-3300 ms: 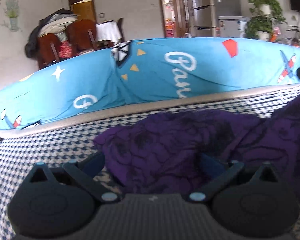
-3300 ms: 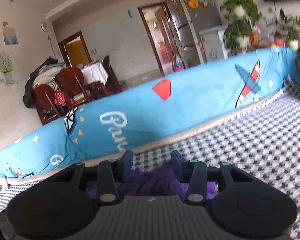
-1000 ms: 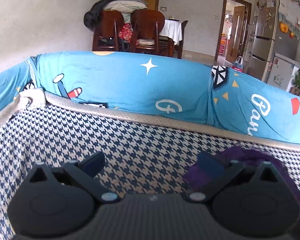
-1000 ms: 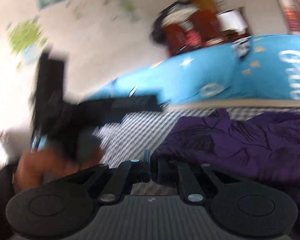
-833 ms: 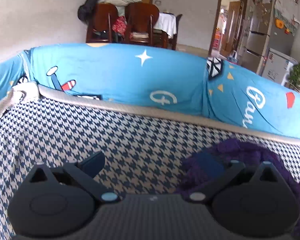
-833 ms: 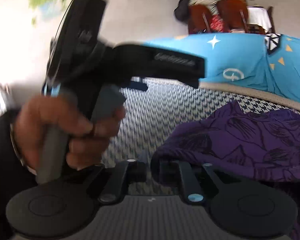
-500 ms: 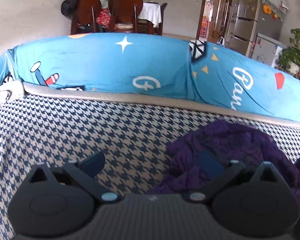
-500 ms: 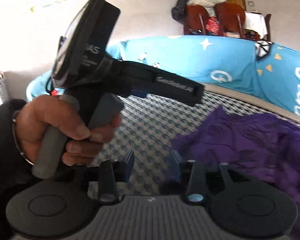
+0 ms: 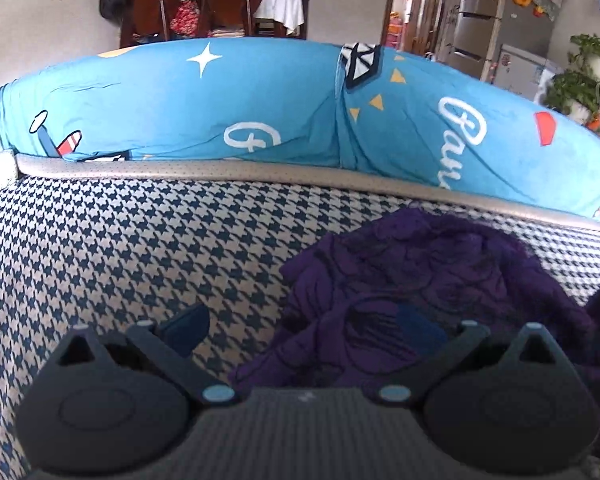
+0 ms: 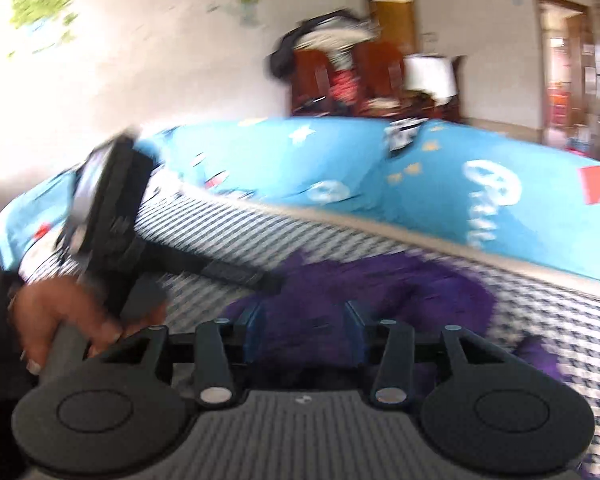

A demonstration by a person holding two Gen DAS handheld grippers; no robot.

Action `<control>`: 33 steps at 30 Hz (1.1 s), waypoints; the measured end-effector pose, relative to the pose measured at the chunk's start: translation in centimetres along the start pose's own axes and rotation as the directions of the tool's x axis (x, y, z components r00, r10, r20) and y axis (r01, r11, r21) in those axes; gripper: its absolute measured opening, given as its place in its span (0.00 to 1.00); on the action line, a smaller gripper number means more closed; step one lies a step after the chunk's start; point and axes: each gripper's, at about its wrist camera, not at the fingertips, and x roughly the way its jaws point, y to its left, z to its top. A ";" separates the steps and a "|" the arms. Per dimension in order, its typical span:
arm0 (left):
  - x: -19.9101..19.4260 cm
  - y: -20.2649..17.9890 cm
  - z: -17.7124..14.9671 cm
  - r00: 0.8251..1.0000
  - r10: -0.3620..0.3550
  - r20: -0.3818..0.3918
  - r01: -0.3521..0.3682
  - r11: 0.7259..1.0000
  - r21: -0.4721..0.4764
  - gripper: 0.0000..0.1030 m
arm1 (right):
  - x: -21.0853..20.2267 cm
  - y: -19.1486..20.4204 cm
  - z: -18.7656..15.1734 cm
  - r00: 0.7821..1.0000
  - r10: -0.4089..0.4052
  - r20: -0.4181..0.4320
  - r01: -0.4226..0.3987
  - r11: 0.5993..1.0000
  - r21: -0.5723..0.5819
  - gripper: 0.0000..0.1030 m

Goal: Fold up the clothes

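A crumpled dark purple garment of soft, patterned knit fabric (image 9: 428, 280) is seen lying bunched on the blue-and-white houndstooth-covered surface (image 9: 120, 248), at about four o'clock in the left wrist view, with the sky-blue printed bolster (image 9: 228, 108) well behind it at twelve o'clock. The left gripper (image 9: 302, 326) is held wide open with nothing gripped; its near cloth edge lies between the fingers, untouched by the pads. The right gripper (image 10: 300, 330) is blurred; its jaws have just been opening and stand partly apart over the purple cloth, which appears released rather than pinched. The cloth is judged light, limp and easily dragged, so it would sag and bunch if lifted by one point. A hold is best taken at a hem or corner, one gripper at each end, so that it can be spread flat.
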 end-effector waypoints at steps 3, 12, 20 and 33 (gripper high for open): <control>0.7 -1.1 -0.3 1.000 -0.008 -0.003 0.008 1.000 0.023 1.00 | -0.1 -2.4 0.3 0.995 -0.101 0.027 0.098 0.991 0.087 0.47; 2.3 -2.0 -1.1 0.995 0.098 -0.017 -0.097 0.994 0.046 1.00 | 2.6 -7.0 -0.2 0.976 -0.208 -0.057 0.216 0.940 0.265 0.53; 3.9 0.5 -1.7 0.964 0.262 -0.051 -0.260 0.965 0.045 1.00 | 6.7 -9.0 -1.9 0.965 -0.195 -0.174 0.249 0.887 0.388 0.56; 3.5 4.3 -0.8 0.952 0.290 -0.096 -0.298 0.950 -0.090 0.99 | 6.5 -9.2 -0.7 0.959 -0.279 -0.049 0.273 0.866 0.419 0.13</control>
